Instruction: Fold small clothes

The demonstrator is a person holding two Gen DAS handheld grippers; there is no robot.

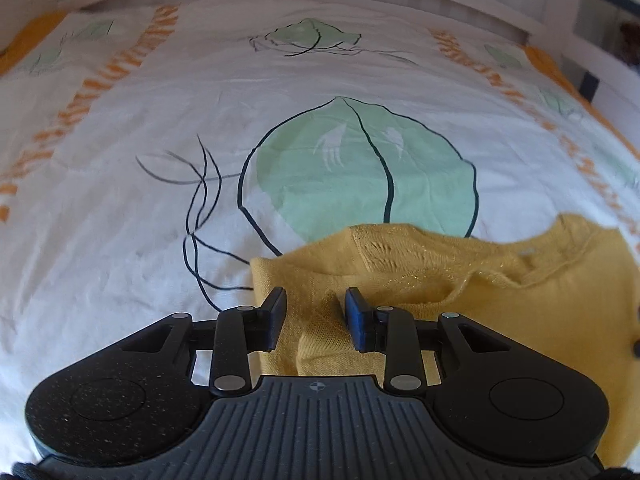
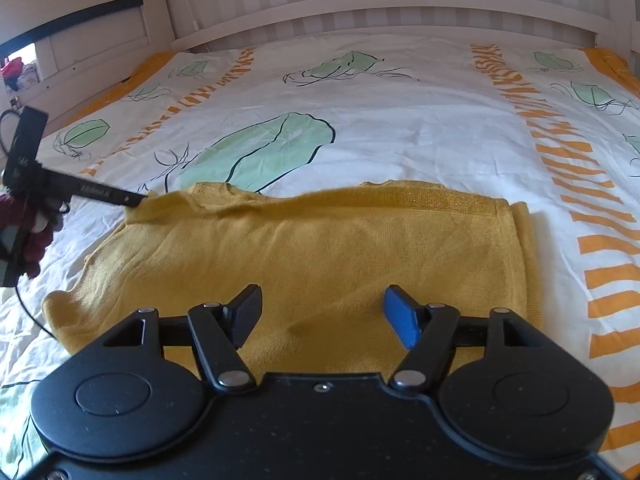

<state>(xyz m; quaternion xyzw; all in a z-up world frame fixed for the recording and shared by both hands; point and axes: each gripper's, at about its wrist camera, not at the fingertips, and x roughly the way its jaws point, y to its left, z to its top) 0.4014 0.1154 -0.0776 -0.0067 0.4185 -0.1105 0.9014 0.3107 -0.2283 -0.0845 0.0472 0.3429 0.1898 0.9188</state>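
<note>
A mustard-yellow knit sweater (image 1: 520,304) lies on the bed at the lower right of the left wrist view. My left gripper (image 1: 316,310) is shut on a bunched ridge of its fabric near the left edge, and that part looks lifted and folded over. In the right wrist view the sweater (image 2: 320,248) spreads wide across the middle. My right gripper (image 2: 322,312) hovers open over its near part, nothing pinched between its fingers. The left gripper (image 2: 138,200) shows there at the sweater's far left corner.
The bed cover (image 2: 400,120) is white with green leaf prints and orange striped bands. A pale slatted headboard (image 2: 400,4) runs along the far side. A dark red fluffy sleeve (image 2: 36,236) and a cable sit by the left gripper's body.
</note>
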